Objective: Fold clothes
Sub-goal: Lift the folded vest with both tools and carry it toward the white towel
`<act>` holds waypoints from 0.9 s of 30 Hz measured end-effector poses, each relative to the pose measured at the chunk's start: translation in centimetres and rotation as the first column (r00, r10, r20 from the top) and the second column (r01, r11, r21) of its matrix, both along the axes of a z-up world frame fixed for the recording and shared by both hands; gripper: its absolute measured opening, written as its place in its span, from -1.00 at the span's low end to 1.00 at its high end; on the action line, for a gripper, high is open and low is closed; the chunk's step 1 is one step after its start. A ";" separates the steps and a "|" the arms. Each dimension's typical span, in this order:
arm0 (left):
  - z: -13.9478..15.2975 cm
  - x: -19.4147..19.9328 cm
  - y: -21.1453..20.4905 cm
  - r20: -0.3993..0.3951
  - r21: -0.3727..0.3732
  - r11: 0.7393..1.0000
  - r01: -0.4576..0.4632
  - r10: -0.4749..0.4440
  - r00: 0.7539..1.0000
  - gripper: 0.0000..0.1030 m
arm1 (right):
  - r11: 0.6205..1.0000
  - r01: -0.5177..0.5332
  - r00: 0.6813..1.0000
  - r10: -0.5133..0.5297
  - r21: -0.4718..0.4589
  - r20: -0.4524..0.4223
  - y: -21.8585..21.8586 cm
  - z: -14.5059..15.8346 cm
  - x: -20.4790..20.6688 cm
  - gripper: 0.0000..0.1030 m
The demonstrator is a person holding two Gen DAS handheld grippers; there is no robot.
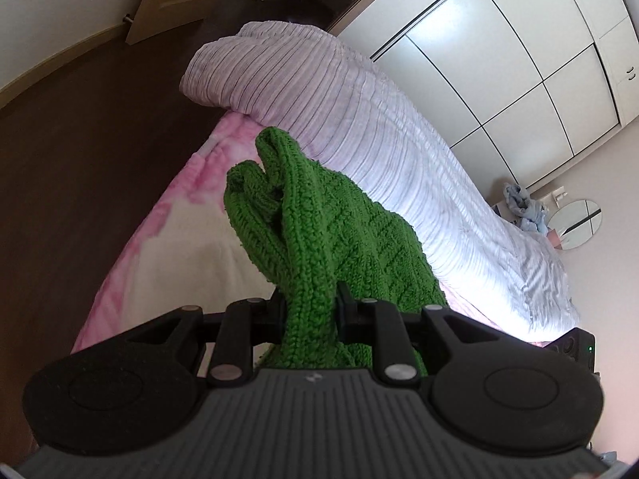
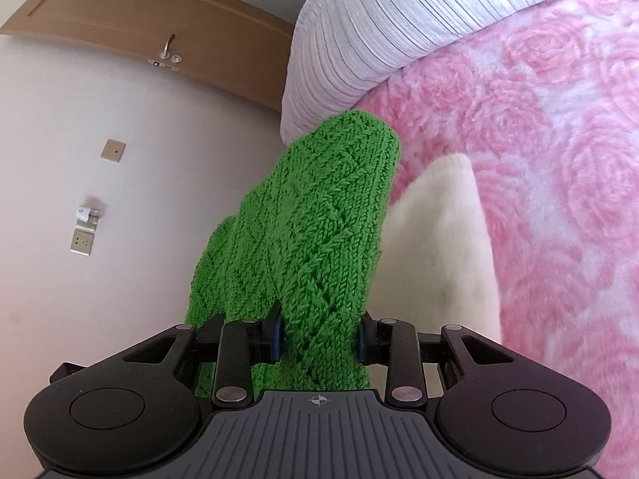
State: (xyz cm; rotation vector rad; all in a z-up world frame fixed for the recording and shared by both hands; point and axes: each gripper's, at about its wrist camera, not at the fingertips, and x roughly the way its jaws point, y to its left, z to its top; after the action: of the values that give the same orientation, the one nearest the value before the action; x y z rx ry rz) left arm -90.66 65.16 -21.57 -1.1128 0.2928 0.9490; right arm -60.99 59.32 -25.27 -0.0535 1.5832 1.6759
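Looking from the left wrist, the left gripper (image 1: 309,311) has its fingers closed tight on a bunched part of the green knit sweater (image 1: 319,231), which hangs lifted above the pink blanket (image 1: 175,199), its free end drooping toward the striped quilt (image 1: 359,119) beyond.

From the right wrist, the right gripper (image 2: 319,333) is likewise clamped on the sweater (image 2: 311,231), held up over the blanket (image 2: 559,159), with a cream cloth (image 2: 439,239) lying on the blanket just beside it.

Judging by the loose, thick knit, the wad could slip from either grip, or the sweater could land on the blanket bunched, spoiling a flat fold.
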 end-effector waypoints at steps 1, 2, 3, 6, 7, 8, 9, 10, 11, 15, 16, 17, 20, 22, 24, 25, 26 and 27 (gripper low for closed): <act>-0.5 0.0 0.4 -0.001 -0.009 1.000 0.001 -0.001 1.000 -0.65 | 1.000 -0.003 1.000 0.003 -0.005 0.006 0.2 -0.3 0.0 -0.37; -1.0 0.0 0.7 0.001 -0.020 1.000 0.000 0.000 1.000 -0.65 | 1.000 -0.007 1.000 0.007 -0.010 0.014 0.5 -0.6 -0.1 -0.37; -1.7 -0.1 0.9 0.004 -0.030 1.000 -0.001 0.001 1.000 -0.65 | 1.000 -0.010 1.000 0.010 -0.014 0.023 0.7 -0.9 -0.2 -0.37; -3.9 -0.3 1.7 0.009 -0.056 0.998 0.001 0.000 1.000 -0.64 | 0.999 -0.001 0.999 0.003 -0.039 0.033 0.9 -2.5 -0.4 -0.37; -4.6 -0.5 2.0 0.010 -0.064 0.998 0.002 -0.001 1.000 -0.64 | 0.999 0.003 0.999 -0.001 -0.051 0.034 0.8 -3.2 -0.5 -0.36; -5.3 -0.6 2.0 0.005 -0.075 0.997 0.001 -0.001 1.000 -0.64 | 0.998 0.007 0.999 -0.005 -0.063 0.034 0.8 -3.9 -0.6 -0.35; -6.1 -0.7 2.1 -0.006 -0.081 0.997 0.000 -0.001 1.000 -0.63 | 0.996 0.013 0.999 -0.009 -0.085 0.042 0.8 -4.7 -0.7 -0.31; -6.9 -0.8 2.1 -0.025 -0.087 0.996 0.003 -0.005 1.000 -0.62 | 0.994 0.020 0.998 -0.014 -0.112 0.054 0.8 -5.5 -0.9 -0.26; -7.7 -0.9 2.1 -0.045 -0.094 0.996 0.006 -0.010 0.999 -0.58 | 0.990 0.028 0.998 -0.019 -0.138 0.066 0.8 -6.3 -1.1 -0.21; -7.9 -2.0 1.2 -0.072 -0.096 0.995 -0.010 0.003 0.997 -0.51 | 0.989 0.013 0.998 -0.005 -0.146 0.056 0.7 -7.4 -1.0 0.01; -7.7 -2.3 0.8 -0.075 -0.095 0.995 -0.016 0.009 0.997 -0.51 | 0.988 0.009 0.998 0.001 -0.152 0.068 0.7 -7.1 -0.8 0.05; -7.5 -2.6 0.5 -0.078 -0.094 0.995 -0.022 0.015 0.997 -0.51 | 0.989 0.008 0.996 0.005 -0.149 0.088 0.5 -6.7 -0.5 0.06; -7.0 -3.6 -0.5 -0.087 -0.091 0.995 -0.040 0.033 0.996 -0.52 | 0.995 0.015 0.987 0.002 -0.101 0.161 -1.2 -5.1 1.0 0.11; -6.6 -4.6 -2.3 -0.066 -0.106 0.992 -0.065 0.058 0.996 -0.53 | 0.998 0.019 0.978 -0.005 -0.066 0.210 -3.0 -4.2 1.5 0.11; -6.8 -4.7 -3.5 -0.080 -0.104 0.992 -0.077 0.069 0.994 -0.82 | 1.000 -0.005 0.965 0.011 -0.023 0.263 -4.5 -3.7 1.2 -0.03; -6.9 -4.7 -4.0 -0.087 -0.103 0.991 -0.084 0.075 0.993 -0.83 | 1.000 -0.023 0.956 0.023 -0.002 0.294 -5.1 -3.5 0.5 -0.58; -6.9 -4.7 -4.6 -0.094 -0.102 0.991 -0.090 0.081 0.992 -0.86 | 0.999 -0.048 0.939 0.043 0.005 0.340 -5.4 -3.4 -0.3 -0.78; -7.0 -4.7 -5.1 -0.101 -0.101 0.990 -0.097 0.087 0.991 -0.86 | 0.998 -0.067 0.912 0.063 -0.004 0.406 -5.1 -3.4 -1.4 -0.88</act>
State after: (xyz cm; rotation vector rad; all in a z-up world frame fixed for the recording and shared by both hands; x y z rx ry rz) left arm -95.32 60.01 -28.62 -1.1869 0.3763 1.0815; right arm -62.39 54.22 -28.69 -0.4284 1.2678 1.5967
